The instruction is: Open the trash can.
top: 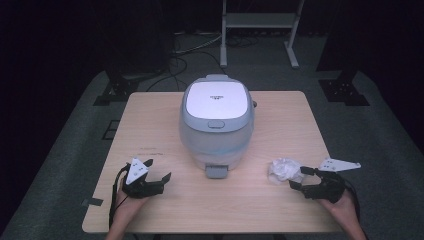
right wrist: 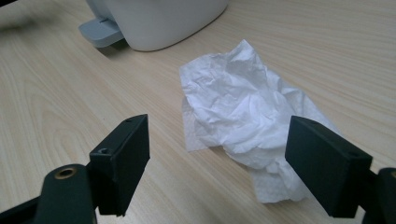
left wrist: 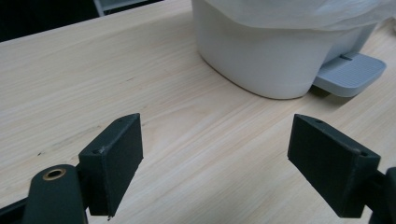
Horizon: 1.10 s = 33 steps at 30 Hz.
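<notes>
Lying crumpled on desk [top: 165, 210]: tissue [right wrist: 245, 119] (long axis toward the bin [top: 216, 125]); right gripper [right wrist: 233, 163] and left gripper [left wrist: 219, 163], both jaws apart.

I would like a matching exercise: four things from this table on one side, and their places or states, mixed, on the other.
Things:
1. bin
2. tissue
3. pedal
4. left hand-held gripper

Places or states:
A. crumpled, ahead of the right hand-held gripper
B. open, over bare wood
C. middle of the table, lid closed
D. at the bin's base, on the person's side

Pairs: 1-C, 2-A, 3-D, 4-B
</notes>
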Available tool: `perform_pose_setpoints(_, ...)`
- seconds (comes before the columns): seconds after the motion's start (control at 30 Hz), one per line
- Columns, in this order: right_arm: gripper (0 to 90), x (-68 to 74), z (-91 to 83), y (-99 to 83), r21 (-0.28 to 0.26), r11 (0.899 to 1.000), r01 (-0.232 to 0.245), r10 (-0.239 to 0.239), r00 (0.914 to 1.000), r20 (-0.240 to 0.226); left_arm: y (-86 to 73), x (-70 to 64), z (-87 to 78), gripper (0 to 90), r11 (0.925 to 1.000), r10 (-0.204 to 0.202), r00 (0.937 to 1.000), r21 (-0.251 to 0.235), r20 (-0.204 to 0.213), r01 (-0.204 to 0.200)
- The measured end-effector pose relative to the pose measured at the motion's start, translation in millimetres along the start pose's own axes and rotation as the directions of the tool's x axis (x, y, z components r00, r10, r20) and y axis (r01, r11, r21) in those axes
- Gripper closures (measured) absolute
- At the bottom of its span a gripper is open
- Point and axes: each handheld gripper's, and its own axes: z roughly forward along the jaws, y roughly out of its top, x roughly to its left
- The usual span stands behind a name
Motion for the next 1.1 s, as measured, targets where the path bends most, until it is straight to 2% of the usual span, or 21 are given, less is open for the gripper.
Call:
perform_pose_setpoints(0.3, 20.8, 1.1, 0.2, -0.1, 0.004, 1.0, 0.003, -0.003, 1.0, 0.003, 4.2, -10.0, 3.7, 17.3, 0.9999, 0.01, 0.9994, -0.011, 0.032, -0.009)
perform_pose_setpoints(0.37, 20.8, 1.3, 0.2, 0.4, 0.001, 1.0, 0.001, -0.001, 1.0, 0.001, 5.9, -13.8, 5.3, 17.3, 0.9998, 0.019, 0.999, -0.012, 0.041, -0.019)
perform_pose_setpoints(0.47, 20.8, 2.1, -0.2, 0.9, -0.001, 1.0, 0.005, -0.005, 1.0, 0.003, 10.4, -21.6, 7.5, 17.5, 0.9982, 0.056, 0.9965, -0.025, 0.062, -0.054)
perform_pose_setpoints(0.53, 20.8, 2.4, -0.5, 1.2, 0.0, 1.0, 0.009, -0.009, 1.0, 0.005, 11.4, -23.1, 7.9, 18.7, 0.9981, 0.056, 0.996, -0.027, 0.069, -0.055)
perform_pose_setpoints(0.57, 20.8, 2.4, -0.8, 1.6, 0.002, 1.0, 0.011, -0.011, 0.9999, 0.009, 13.8, -26.1, 8.4, 22.1, 0.9973, 0.064, 0.9932, -0.041, 0.097, -0.061)
perform_pose_setpoints(0.7, 20.8, 1.6, -2.5, 1.5, -0.003, 1.0, 0.009, -0.009, 0.9999, 0.013, 17.4, -30.4, 10.5, 22.0, 0.9965, 0.076, 0.991, -0.042, 0.11, -0.072)
perform_pose_setpoints(0.73, 20.8, 1.1, -2.8, 1.4, -0.007, 1.0, 0.01, -0.01, 0.9999, 0.012, 19.2, -32.9, 12.7, 22.5, 0.9967, 0.075, 0.989, -0.04, 0.127, -0.071)
perform_pose_setpoints(0.83, 20.8, 0.7, -3.5, 1.3, -0.01, 1.0, 0.009, -0.009, 0.9999, 0.014, 22.4, -37.7, 16.0, 23.1, 0.9953, 0.094, 0.9853, -0.038, 0.143, -0.089)
perform_pose_setpoints(0.87, 20.8, 0.6, -3.7, 1.3, -0.013, 1.0, 0.009, -0.008, 0.9999, 0.015, 23.9, -39.9, 16.7, 26.0, 0.995, 0.097, 0.9824, -0.039, 0.16, -0.092)
perform_pose_setpoints(1.03, 20.8, 0.7, -3.5, 1.8, -0.016, 1.0, 0.01, -0.01, 0.9999, 0.012, 29.1, -46.2, 20.7, 27.5, 0.9939, 0.108, 0.9787, -0.039, 0.174, -0.103)
perform_pose_setpoints(1.1, 20.8, 0.8, -3.4, 1.9, -0.018, 1.0, 0.013, -0.013, 0.9999, 0.01, 31.1, -48.5, 22.2, 32.6, 0.994, 0.107, 0.9768, -0.042, 0.185, -0.101)
